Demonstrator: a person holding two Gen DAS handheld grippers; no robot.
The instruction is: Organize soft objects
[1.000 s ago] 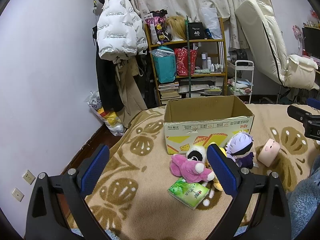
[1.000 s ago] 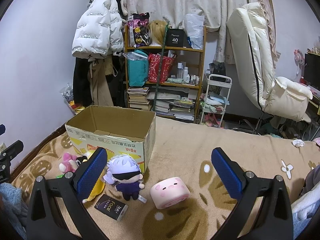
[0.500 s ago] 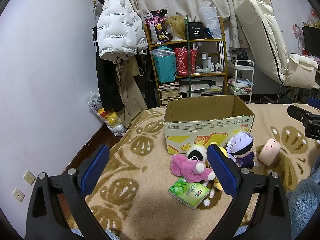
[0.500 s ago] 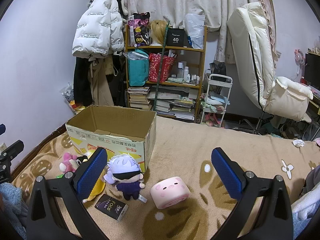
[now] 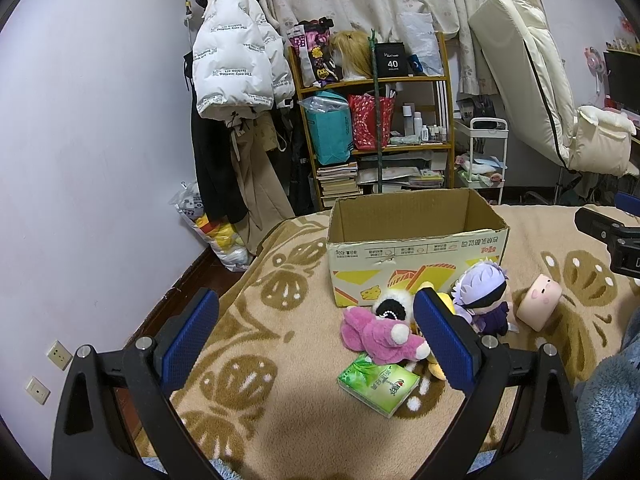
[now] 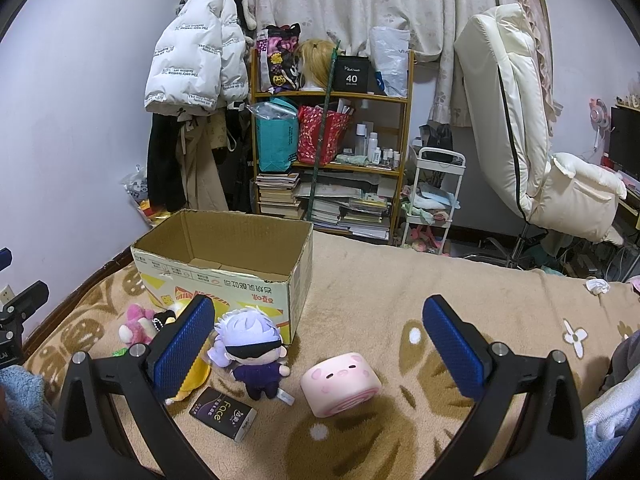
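Note:
An open cardboard box [image 5: 416,240] [image 6: 224,268] stands on the beige blanket. In front of it lie a pink plush [image 5: 376,336] [image 6: 136,322], a black-and-white plush [image 5: 394,304], a yellow plush [image 6: 192,376], a purple-haired doll [image 5: 482,294] [image 6: 250,346] and a pink pig cushion [image 5: 538,306] [image 6: 340,382]. My left gripper [image 5: 316,340] is open and empty, held back from the toys. My right gripper [image 6: 318,356] is open and empty, with the doll and the pig cushion between its fingers in view.
A green tissue pack [image 5: 378,384] and a dark "Face" pack [image 6: 222,418] lie on the blanket [image 6: 400,288]. Behind stand a cluttered shelf [image 5: 376,128], hanging coats [image 5: 236,80], a white cart [image 6: 434,196] and a cream recliner [image 6: 520,132].

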